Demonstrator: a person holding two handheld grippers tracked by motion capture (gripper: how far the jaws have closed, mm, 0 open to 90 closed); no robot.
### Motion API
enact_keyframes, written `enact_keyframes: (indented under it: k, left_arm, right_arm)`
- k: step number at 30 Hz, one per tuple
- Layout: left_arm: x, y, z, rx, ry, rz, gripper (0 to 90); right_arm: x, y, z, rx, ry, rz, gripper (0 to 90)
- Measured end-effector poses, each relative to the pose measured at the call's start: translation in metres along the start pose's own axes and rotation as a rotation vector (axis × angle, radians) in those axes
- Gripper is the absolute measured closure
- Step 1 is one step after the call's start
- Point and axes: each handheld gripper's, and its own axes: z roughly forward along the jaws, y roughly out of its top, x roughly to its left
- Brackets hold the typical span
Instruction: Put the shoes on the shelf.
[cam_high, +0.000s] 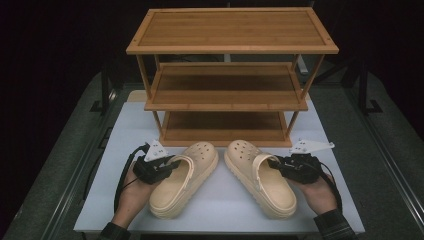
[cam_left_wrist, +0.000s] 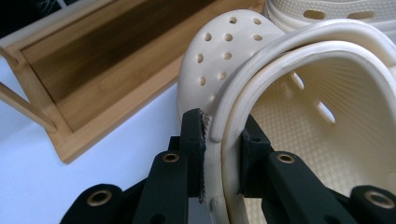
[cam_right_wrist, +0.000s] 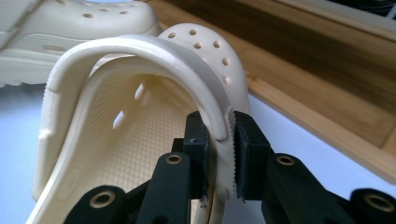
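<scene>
On the white table (cam_high: 220, 200), seen from the high view, two cream clogs lie toes toward the wooden shoe rack (cam_high: 227, 75) at twelve o'clock. At eight o'clock the left gripper (cam_high: 167, 165) meets the outer wall of the left clog (cam_high: 187, 180); at four o'clock the right gripper (cam_high: 274, 163) meets the outer wall of the right clog (cam_high: 257, 177). A hand backs each tool from six o'clock.

Along the left gripper view, the left gripper (cam_left_wrist: 223, 140) pinches the side wall and strap of the left clog (cam_left_wrist: 280, 93), one jaw outside and one inside the shoe. The rack's bottom shelf (cam_left_wrist: 107, 70) sits at ten o'clock and the other clog's sole (cam_left_wrist: 327, 11) at one o'clock.

Along the right gripper view, the right gripper (cam_right_wrist: 219, 140) clamps the right clog (cam_right_wrist: 140, 93) at wall and strap alike. The left clog (cam_right_wrist: 79, 23) lies at eleven o'clock, the rack (cam_right_wrist: 327, 70) at two o'clock.
</scene>
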Motion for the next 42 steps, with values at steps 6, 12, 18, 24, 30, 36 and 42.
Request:
enact_keyframes:
  k: [6, 12, 18, 24, 30, 36, 42]
  left_arm:
    - [0.007, 0.011, -0.001, -0.019, 0.009, -0.006, 75.9]
    - [0.016, 0.025, 0.006, -0.028, 0.032, -0.012, 75.8]
    - [0.024, 0.038, 0.019, -0.038, 0.054, -0.009, 75.9]
    - [0.034, 0.047, 0.037, -0.036, 0.091, -0.014, 75.9]
    - [0.041, 0.051, 0.069, -0.043, 0.148, -0.057, 75.8]
    - [0.037, 0.056, 0.089, -0.044, 0.228, -0.02, 75.8]
    - [0.034, 0.06, 0.098, -0.048, 0.251, -0.024, 75.7]
  right_arm:
    - [-0.008, 0.006, -0.003, -0.018, -0.021, 0.006, 77.1]
    - [-0.019, 0.02, 0.004, -0.032, -0.041, 0.011, 77.1]
    - [-0.029, 0.035, 0.019, -0.034, -0.065, 0.008, 77.1]
    - [-0.038, 0.046, 0.034, -0.042, -0.102, 0.011, 77.1]
    - [-0.048, 0.054, 0.056, -0.043, -0.141, 0.009, 77.0]
    - [-0.049, 0.056, 0.071, -0.04, -0.188, -0.007, 77.0]
    - [-0.051, 0.054, 0.081, -0.032, -0.207, 0.007, 76.9]
